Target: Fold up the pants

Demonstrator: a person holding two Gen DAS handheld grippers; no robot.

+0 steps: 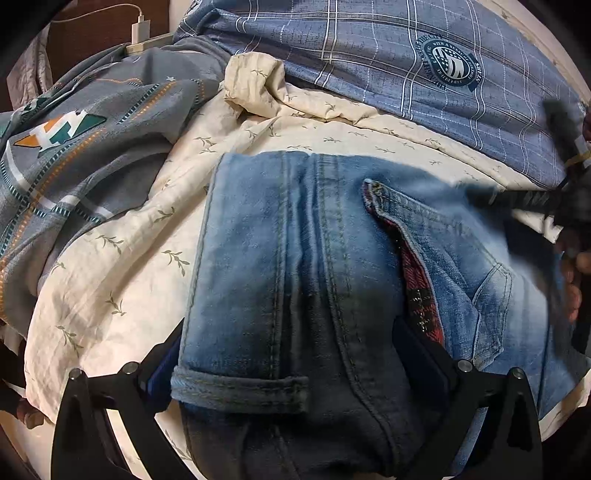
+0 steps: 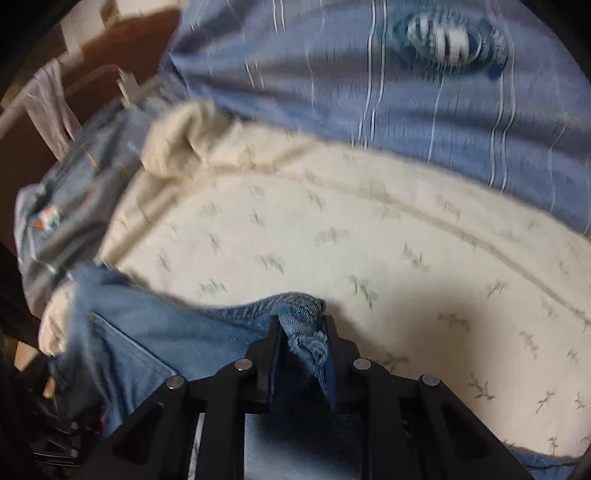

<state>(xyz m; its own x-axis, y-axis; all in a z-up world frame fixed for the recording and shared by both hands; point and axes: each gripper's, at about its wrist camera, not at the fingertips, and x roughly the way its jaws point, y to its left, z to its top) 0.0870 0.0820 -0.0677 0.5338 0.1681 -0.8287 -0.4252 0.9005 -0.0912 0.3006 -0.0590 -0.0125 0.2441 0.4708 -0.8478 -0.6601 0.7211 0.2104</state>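
Observation:
Light-blue jeans (image 1: 295, 258) lie folded on the cream leaf-print sheet (image 1: 122, 258). A rolled hem (image 1: 240, 387) sits near me and a red plaid lining (image 1: 421, 295) shows at the waistband. My left gripper (image 1: 291, 362) points down over them with its jaws wide apart, one finger (image 1: 162, 373) beside the hem and the other over the denim. In the right wrist view, my right gripper (image 2: 303, 332) is shut on a frayed denim edge (image 2: 306, 317) of the jeans (image 2: 147, 332). In the left wrist view it is a dark blur (image 1: 491, 197) at the jeans' right side.
A blue plaid cover (image 1: 406, 74) lies along the far side of the bed. A grey patterned quilt (image 1: 92, 147) is bunched at the left. A white charger with its cable (image 1: 140, 31) rests by the brown headboard. Bare sheet (image 2: 369, 240) stretches ahead of the right gripper.

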